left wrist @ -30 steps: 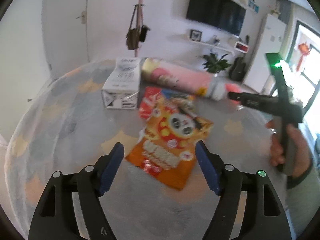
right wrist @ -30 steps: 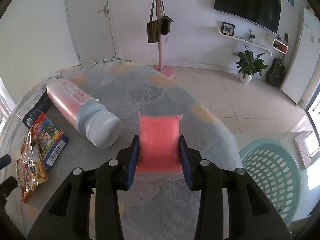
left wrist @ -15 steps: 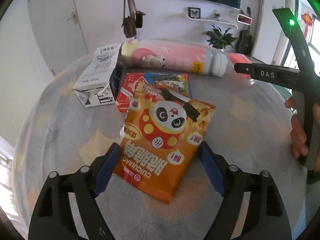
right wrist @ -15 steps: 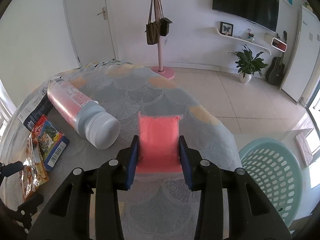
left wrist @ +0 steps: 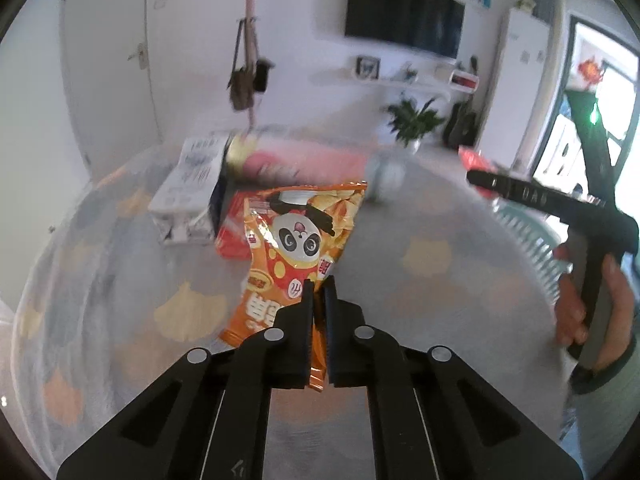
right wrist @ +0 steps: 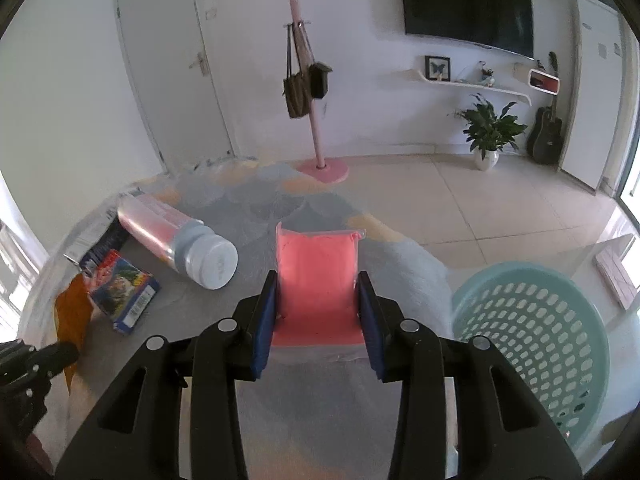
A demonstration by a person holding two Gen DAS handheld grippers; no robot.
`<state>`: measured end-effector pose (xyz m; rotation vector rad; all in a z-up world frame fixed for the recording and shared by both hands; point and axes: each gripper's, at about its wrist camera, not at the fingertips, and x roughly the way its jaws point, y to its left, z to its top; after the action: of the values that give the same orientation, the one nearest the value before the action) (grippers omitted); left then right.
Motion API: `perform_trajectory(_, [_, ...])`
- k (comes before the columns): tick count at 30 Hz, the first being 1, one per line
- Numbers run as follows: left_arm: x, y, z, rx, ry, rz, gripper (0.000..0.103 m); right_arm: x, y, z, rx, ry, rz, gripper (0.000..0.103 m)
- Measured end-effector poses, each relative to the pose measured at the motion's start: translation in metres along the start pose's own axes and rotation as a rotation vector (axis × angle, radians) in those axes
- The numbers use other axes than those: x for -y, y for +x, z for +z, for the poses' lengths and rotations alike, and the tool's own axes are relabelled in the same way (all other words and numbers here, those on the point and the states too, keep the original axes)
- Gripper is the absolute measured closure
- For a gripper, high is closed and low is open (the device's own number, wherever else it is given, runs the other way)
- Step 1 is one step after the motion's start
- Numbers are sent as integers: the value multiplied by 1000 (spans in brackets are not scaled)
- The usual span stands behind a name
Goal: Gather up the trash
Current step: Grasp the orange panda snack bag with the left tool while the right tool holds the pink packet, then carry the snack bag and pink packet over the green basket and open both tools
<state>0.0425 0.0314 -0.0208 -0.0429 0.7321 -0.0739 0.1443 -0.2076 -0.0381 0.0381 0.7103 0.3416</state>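
Left wrist view: the orange snack bag (left wrist: 296, 240) is pinched in the just-closed left gripper (left wrist: 316, 292), while the pink packet (right wrist: 316, 280) is clamped in the right gripper (right wrist: 318, 276); beyond the jaws a bottle (right wrist: 180, 240) and cartons remain uncollected, the basket (right wrist: 532, 320) apparently empty.

Glossy foil snack bag (left wrist: 296, 240), perforated plastic basket (right wrist: 532, 332)

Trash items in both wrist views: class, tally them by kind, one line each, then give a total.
Snack bags: 1, the orange panda bag
Soft packets: 1, the pink packet
Bottles: 1, the pink bottle
Boxes and cartons: 2, the white carton and the red-and-blue box
Total: 5
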Motion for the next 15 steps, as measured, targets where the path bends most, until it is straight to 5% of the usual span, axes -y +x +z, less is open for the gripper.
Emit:
perform_trajectory(6, [55, -16, 33, 106, 64, -123, 100, 27, -48, 3, 80, 33, -33, 68])
perform_trajectory(15, [152, 23, 74, 85, 130, -381, 100, 98, -95, 1, 132, 126, -164, 68])
